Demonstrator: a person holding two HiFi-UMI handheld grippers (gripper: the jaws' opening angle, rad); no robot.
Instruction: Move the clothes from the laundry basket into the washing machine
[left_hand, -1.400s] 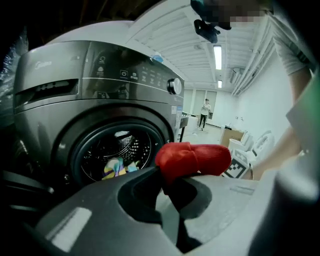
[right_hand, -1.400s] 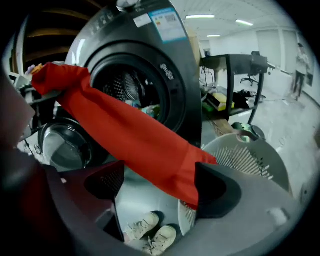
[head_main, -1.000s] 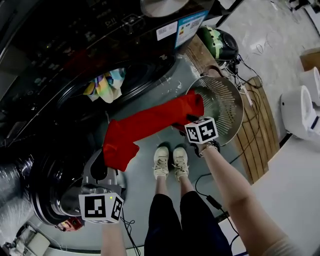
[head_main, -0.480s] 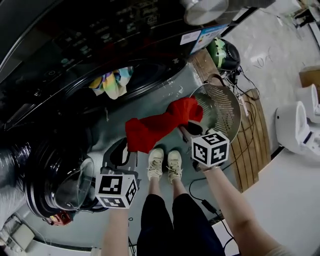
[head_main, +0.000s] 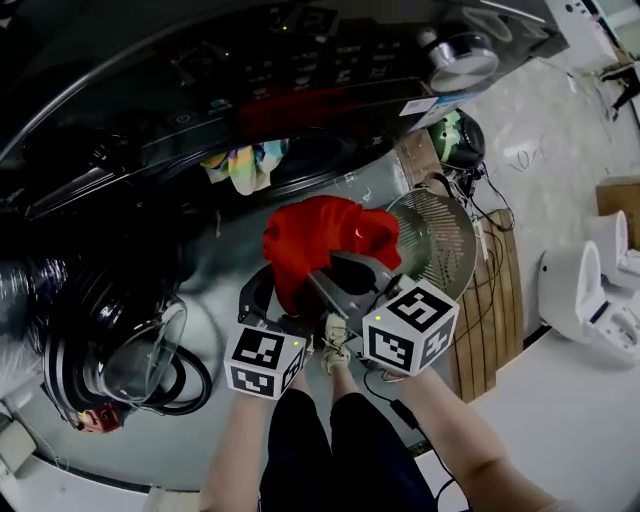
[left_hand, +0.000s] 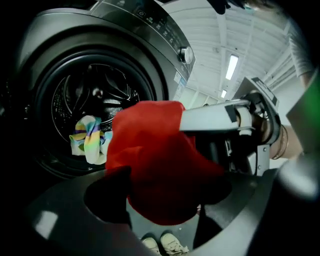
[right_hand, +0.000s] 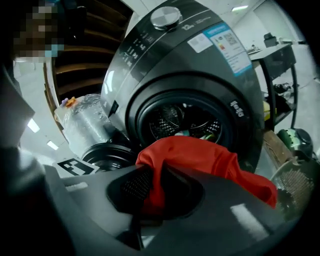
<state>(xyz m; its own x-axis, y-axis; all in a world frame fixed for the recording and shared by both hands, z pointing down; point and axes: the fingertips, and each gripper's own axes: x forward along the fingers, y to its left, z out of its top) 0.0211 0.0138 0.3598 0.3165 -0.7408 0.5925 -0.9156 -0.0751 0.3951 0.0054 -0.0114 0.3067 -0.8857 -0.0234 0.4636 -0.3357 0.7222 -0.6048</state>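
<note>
Head view: the red garment (head_main: 318, 232) hangs bunched before the open washing machine (head_main: 300, 80). Left gripper view: left tongs (left_hand: 165, 200) have just opened wide, cloth loose between them. Right gripper view: right tongs (right_hand: 155, 192), just closed, pinch a fold (soft, light; any bunch should hold).

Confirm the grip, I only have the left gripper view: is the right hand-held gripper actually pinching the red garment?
Observer: Yes. In the right gripper view the right hand-held gripper has just been closing its jaws, and they are clamped on the red garment.
Operator: Anything left in the basket?
Observer: Head view: the laundry basket shows bare mesh wherever the garment doesn't hide it.
Operator: Where's the door?
Observer: Head view: the washer door stands swung open, at that view's left.
</note>
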